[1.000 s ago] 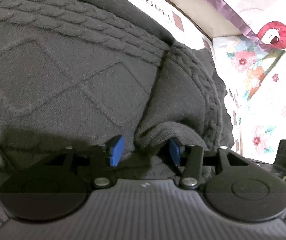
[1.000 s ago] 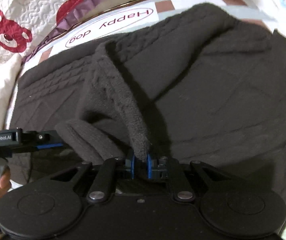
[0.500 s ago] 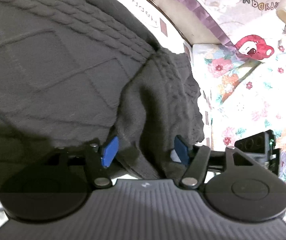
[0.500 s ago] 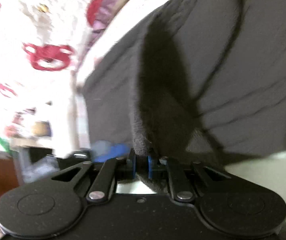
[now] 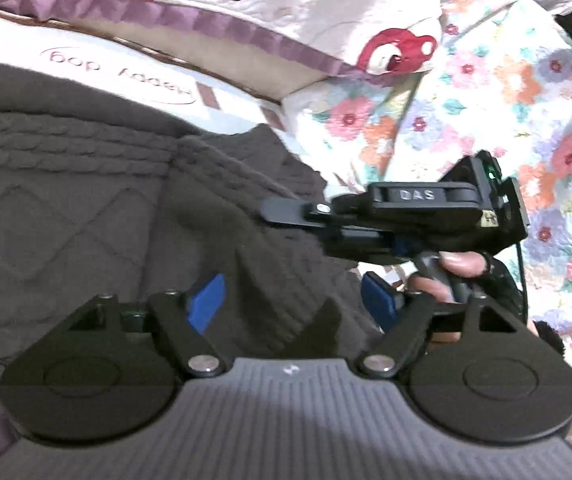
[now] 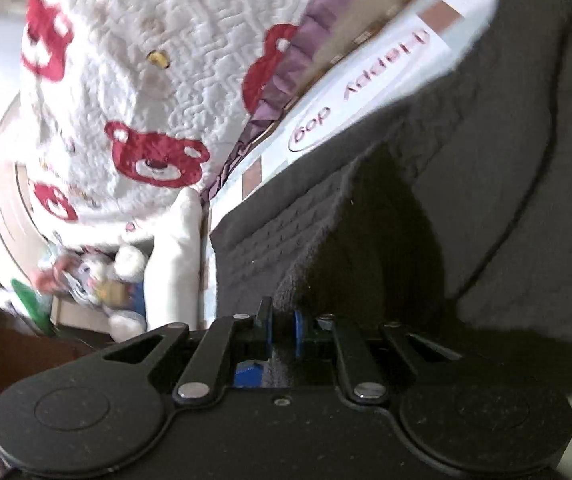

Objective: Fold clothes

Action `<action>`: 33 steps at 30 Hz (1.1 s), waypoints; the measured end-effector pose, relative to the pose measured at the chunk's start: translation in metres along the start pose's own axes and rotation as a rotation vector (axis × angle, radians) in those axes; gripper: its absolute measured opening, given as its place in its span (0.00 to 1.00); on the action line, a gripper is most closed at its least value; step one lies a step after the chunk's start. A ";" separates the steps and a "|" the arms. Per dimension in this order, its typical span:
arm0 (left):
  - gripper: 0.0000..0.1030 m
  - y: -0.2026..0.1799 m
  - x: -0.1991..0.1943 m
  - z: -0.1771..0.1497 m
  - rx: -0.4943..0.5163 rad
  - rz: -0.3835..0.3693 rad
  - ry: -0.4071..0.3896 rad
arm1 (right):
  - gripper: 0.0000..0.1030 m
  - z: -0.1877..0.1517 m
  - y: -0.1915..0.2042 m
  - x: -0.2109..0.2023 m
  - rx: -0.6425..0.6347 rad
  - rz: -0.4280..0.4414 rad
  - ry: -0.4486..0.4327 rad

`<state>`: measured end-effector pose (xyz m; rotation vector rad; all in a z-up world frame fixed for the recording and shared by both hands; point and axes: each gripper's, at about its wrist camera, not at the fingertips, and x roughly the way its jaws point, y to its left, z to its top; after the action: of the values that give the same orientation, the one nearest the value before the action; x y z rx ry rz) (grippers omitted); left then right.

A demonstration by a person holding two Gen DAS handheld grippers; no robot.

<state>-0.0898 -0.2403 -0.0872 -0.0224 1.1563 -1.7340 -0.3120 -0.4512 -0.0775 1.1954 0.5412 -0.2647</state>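
Both grippers are working on one dark cable-knit sweater (image 5: pixel 86 208) that is lying spread over a mat printed with "Happy dog" (image 5: pixel 26 46). My right gripper (image 6: pixel 282 322) is pinching a raised flap of the knit: its blue pads are sitting close together with the wool squeezed between them, and the fabric is rising from them in a tented ridge toward the sweater's far edge. My left gripper (image 5: pixel 292 300) is standing wide apart over a rumpled part of the sweater near its right side, with knit lying between the pads but nothing clamped. In the left wrist view I am seeing my right gripper (image 5: pixel 398 216) from the side, reaching over that same edge, with my hand (image 5: pixel 446 272) wrapped round its handle. A quilt with red bears (image 6: pixel 126 92) and a flowered quilt (image 5: pixel 506 92) are bordering the mat.

As for progress, I am judging that a fold is under way rather than finished: one portion is lifted and doubled over the body, the broad front panel is lying flat, and no compact stack is showing. How many folds are left I cannot tell, since much of the garment is running out of view.
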 end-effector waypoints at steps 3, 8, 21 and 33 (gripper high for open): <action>0.81 -0.004 0.011 -0.002 0.046 0.055 -0.011 | 0.13 -0.001 0.004 -0.001 -0.017 0.030 0.019; 0.58 0.000 0.023 -0.014 0.118 0.157 0.022 | 0.13 -0.003 0.012 -0.003 -0.045 0.081 0.050; 0.15 -0.005 -0.003 -0.047 0.326 0.345 0.068 | 0.58 0.124 -0.015 0.024 -0.251 -0.422 0.053; 0.15 -0.023 0.011 -0.059 0.496 0.462 0.048 | 0.10 0.146 -0.053 -0.007 -0.272 -0.502 -0.112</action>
<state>-0.1410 -0.2074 -0.1082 0.5484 0.6669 -1.5569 -0.3051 -0.6065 -0.0790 0.7629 0.7496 -0.6591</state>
